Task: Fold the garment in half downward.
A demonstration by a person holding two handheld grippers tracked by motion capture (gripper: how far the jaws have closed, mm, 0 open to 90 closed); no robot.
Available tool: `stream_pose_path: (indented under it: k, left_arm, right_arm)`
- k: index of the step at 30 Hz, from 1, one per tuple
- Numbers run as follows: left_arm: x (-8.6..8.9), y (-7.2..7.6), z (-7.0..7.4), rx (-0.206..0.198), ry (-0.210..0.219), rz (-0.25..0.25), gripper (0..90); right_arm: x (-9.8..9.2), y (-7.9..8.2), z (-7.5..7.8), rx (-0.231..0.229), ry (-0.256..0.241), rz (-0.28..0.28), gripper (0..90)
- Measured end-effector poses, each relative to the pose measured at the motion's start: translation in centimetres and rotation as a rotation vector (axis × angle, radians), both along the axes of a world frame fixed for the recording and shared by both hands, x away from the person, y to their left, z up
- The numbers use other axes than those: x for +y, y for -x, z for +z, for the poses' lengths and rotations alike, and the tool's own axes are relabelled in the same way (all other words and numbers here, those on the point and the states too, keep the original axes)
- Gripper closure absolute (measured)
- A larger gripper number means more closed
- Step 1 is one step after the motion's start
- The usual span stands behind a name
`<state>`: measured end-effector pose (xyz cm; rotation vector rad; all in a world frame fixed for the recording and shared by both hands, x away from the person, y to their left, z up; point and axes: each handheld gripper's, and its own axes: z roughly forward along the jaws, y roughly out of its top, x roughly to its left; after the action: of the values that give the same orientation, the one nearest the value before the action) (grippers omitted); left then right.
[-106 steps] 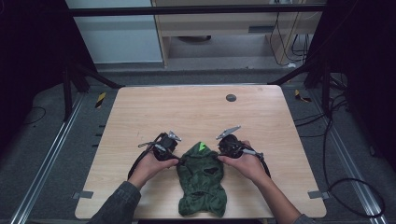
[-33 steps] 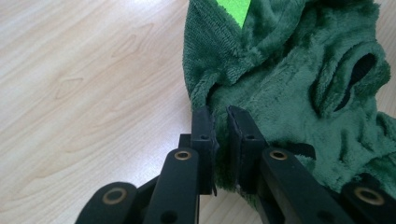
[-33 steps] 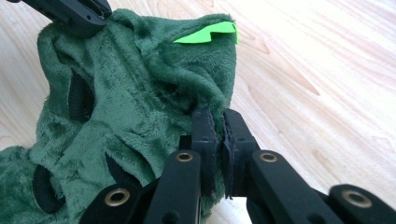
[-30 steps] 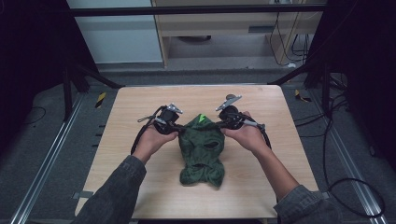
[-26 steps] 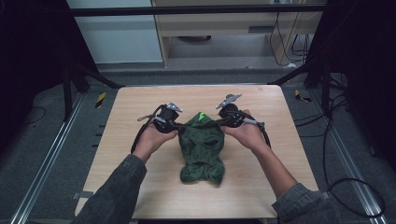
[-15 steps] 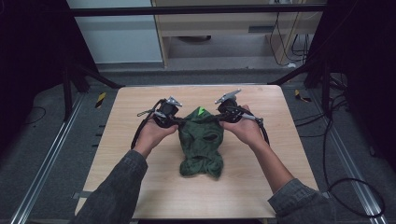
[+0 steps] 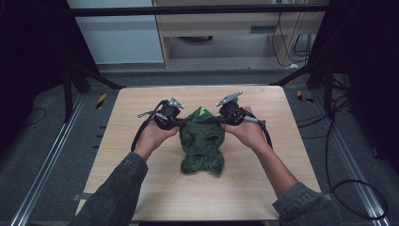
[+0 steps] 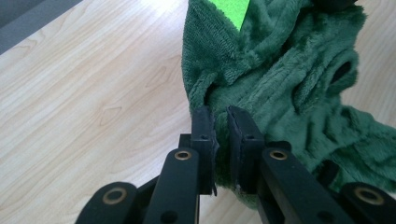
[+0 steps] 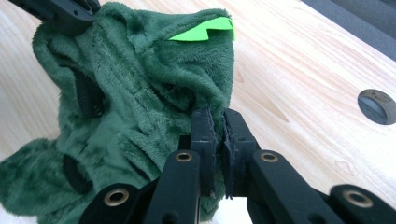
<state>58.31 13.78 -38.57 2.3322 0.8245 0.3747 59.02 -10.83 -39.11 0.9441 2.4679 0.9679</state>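
Looking down from the high view, you are holding the green fleece garment (image 7: 202,141) between both grippers, its long axis trailing toward you over the bench (image 7: 141,188), open wood beyond. In the left gripper view your left gripper (image 8: 219,119) is pinching one top corner. In the right gripper view your right gripper (image 9: 215,122) is clamping the other.

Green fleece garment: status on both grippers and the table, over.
Left gripper shut on green fleece garment. Right gripper shut on its opposite edge. Garment stretched between them, lower end on the table. Nothing in the way.
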Motion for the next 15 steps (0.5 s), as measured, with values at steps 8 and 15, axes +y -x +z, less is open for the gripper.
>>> stream_pose_path:
  k: [8, 15]
  left_arm:
    - [0.5, 1.4, -0.4, -0.002, 0.007, -0.013, 81.4]
    - [0.5, 2.7, -0.4, -0.014, 0.008, -0.032, 81.0]
  right_arm:
    - [0.0, 1.9, -0.3, -0.015, -0.010, 0.034, 84.5]
    - [-0.1, 3.1, -0.4, -0.018, -0.012, 0.050, 84.3]
